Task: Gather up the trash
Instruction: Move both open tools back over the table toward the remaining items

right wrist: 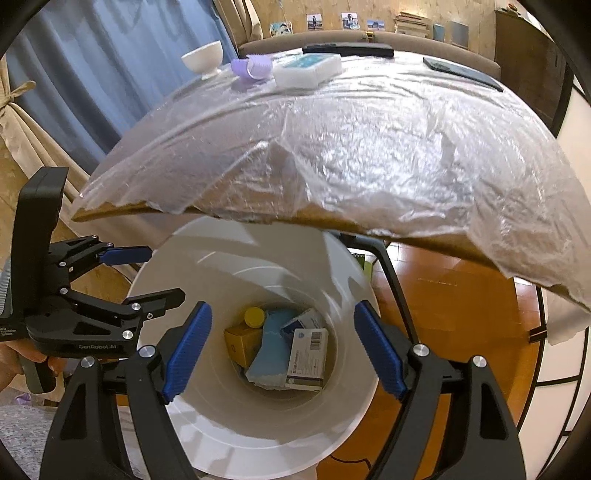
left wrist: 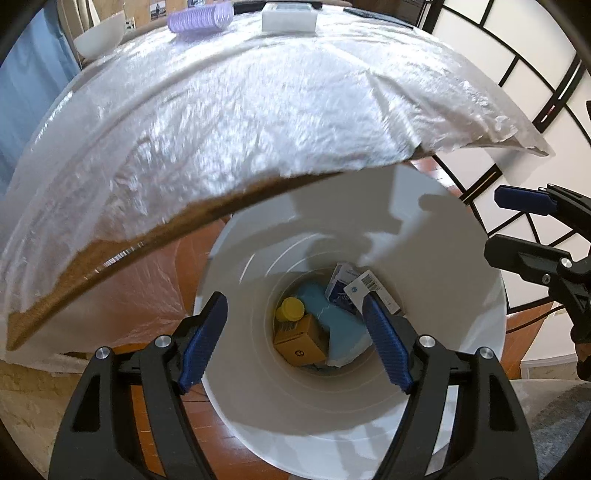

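Before me, a wooden table draped in crinkled clear plastic sheeting (right wrist: 369,147) fills the middle of the room, above a polished reddish-brown parquet floor (right wrist: 461,295). Far left hang long blue curtains (right wrist: 110,55); a beige upholstered sofa (right wrist: 332,38) lines the far wall under small pinned photographs (right wrist: 314,21). Light glares off the sheeting.

- Beside the near edge of the plastic-covered wooden table (right wrist: 369,155), on the floor: tall white plastic bin (right wrist: 207,435).
- In the bin's bottom: yellow-capped bottle (right wrist: 255,316), brown cardboard box (right wrist: 242,341), blue sponge (right wrist: 271,347), white medicine carton (right wrist: 307,356).
- At the table's far end, left to right: white ceramic bowl (right wrist: 203,57), purple ribbed hair roller (right wrist: 253,68), white rectangular box (right wrist: 306,70).
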`<action>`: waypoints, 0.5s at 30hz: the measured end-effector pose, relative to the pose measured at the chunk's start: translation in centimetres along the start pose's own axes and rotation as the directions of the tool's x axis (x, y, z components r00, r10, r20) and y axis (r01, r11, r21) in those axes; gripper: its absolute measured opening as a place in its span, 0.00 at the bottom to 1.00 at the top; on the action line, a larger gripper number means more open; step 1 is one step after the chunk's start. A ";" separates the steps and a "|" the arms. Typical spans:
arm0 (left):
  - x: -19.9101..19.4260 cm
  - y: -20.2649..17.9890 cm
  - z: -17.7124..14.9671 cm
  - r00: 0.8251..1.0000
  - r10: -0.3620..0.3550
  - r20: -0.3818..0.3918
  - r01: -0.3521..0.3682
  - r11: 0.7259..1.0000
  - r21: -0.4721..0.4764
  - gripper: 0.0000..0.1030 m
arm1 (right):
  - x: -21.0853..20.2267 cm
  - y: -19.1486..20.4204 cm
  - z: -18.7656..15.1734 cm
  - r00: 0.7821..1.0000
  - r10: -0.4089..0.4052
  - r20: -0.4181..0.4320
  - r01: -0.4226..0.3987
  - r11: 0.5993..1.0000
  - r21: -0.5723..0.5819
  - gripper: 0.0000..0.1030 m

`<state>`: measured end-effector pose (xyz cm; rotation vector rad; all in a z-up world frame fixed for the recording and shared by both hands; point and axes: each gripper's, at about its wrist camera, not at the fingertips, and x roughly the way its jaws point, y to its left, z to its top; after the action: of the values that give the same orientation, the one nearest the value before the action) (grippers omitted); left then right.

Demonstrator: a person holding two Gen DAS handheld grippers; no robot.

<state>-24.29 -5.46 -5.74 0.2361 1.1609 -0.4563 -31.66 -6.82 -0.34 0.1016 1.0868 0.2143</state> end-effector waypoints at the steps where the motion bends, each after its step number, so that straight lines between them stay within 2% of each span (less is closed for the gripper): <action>1: -0.3 0.0 0.1 1.000 0.000 0.004 0.000 1.000 0.001 0.75 | -0.2 0.1 0.2 1.000 0.000 0.004 0.000 1.000 -0.001 0.76; 15: -5.1 -0.1 2.1 0.997 -0.013 0.082 0.013 1.000 -0.002 0.75 | -3.6 1.0 2.7 0.994 0.005 0.107 -0.004 1.000 -0.015 0.76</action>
<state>-24.25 -5.24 -0.28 0.2061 1.0835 -0.4722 -31.03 -6.58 4.17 0.1012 0.9787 0.2185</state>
